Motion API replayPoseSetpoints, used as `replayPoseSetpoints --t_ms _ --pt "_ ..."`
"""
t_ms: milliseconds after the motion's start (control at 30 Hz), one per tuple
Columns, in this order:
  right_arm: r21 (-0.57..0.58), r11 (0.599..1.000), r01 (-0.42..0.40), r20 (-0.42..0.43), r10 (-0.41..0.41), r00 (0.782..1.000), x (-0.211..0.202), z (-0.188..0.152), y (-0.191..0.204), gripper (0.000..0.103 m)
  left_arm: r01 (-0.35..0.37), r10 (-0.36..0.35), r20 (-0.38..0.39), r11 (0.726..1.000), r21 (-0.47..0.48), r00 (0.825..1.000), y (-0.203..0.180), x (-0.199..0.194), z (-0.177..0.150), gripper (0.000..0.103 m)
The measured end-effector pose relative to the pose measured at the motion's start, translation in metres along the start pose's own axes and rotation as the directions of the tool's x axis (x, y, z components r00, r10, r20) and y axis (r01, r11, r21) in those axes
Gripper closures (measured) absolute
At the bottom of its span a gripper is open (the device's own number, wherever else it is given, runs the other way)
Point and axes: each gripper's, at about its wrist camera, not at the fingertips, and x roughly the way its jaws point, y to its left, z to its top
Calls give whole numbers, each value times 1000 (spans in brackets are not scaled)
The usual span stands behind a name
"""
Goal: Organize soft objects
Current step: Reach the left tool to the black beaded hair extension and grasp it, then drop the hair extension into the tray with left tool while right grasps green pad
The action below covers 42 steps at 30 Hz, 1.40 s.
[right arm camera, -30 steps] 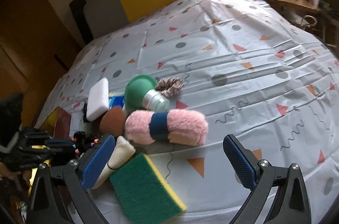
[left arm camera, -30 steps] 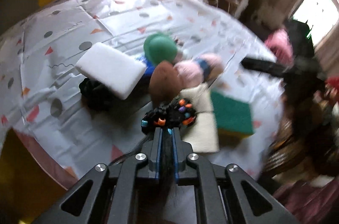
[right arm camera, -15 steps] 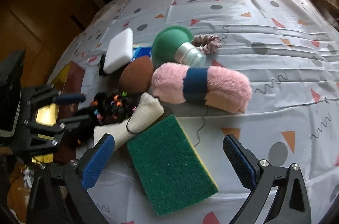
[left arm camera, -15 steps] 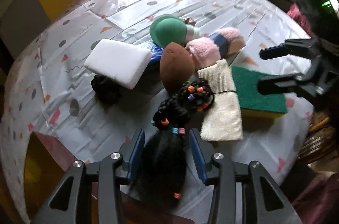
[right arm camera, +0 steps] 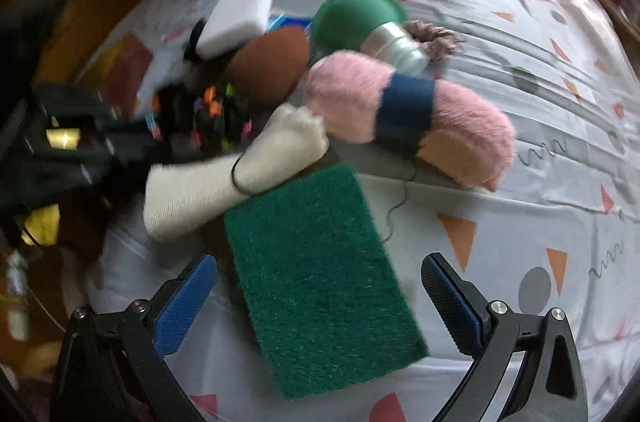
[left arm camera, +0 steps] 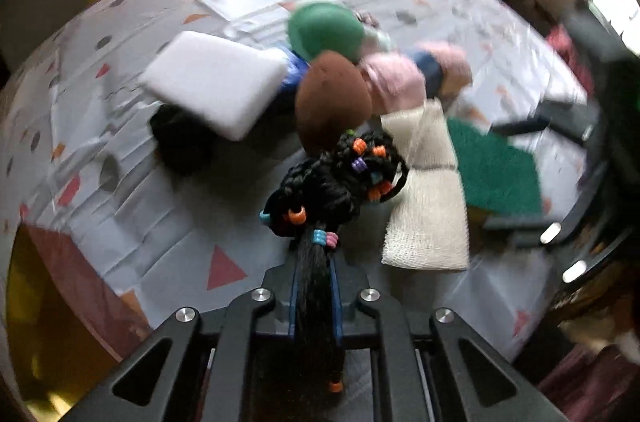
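- Left claw (left arm camera: 314, 270) is clamped on the black beaded braid (left arm camera: 336, 178), near the table edge.
- Right claw (right arm camera: 320, 286) gapes wide, straddling the green sponge (right arm camera: 320, 282), whose long axis runs away from it.

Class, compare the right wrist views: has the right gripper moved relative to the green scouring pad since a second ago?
Yes. The right gripper has come down over the green scouring pad, which now lies between its open fingers; before, it lay beside the left finger.
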Motion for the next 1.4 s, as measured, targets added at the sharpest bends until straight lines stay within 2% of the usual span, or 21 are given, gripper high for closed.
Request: replayPoseSetpoints --t_ms 133,200,267,500,700,767,900,1067,1233,1367,1400 --pt "-54 996 65 -36 -67 997 11 -5 8 0 37 -34 59 998 -51 998 1 -22 -11 93" --pt "-78 991 105 -27 -107 994 12 -7 12 7 53 -47 86 996 -72 995 -2 -30 -15 93" --pt "-80 990 112 4 -112 994 9 -9 15 28 83 -70 118 991 -103 991 -3 -40 -20 93" --pt "-46 992 114 8 -114 993 11 -13 16 28 141 -94 219 968 -208 971 -6 -69 -35 93" --pt "-50 992 115 7 -114 993 12 -5 6 28 172 -48 342 925 -340 938 4 -106 -57 93" --pt "-52 992 116 10 -115 993 13 -7 5 28 199 -42 375 899 -391 926 9 -117 -69 93" --pt "-61 990 127 17 -126 992 12 -10 10 28 193 24 411 857 -478 911 20 -134 -93 93" --pt "-75 987 141 25 -139 990 11 -12 16 28 191 129 425 751 -632 896 60 -150 -139 93" --pt "-80 986 147 27 -145 989 11 -14 18 28 128 223 352 654 -745 909 109 -148 -178 93" --pt "-82 985 149 29 -148 989 11 -14 18 27 70 278 293 605 -793 915 141 -140 -194 93" --pt "-83 985 150 29 -148 989 11 -14 18 27 51 292 279 602 -797 915 148 -136 -197 93"
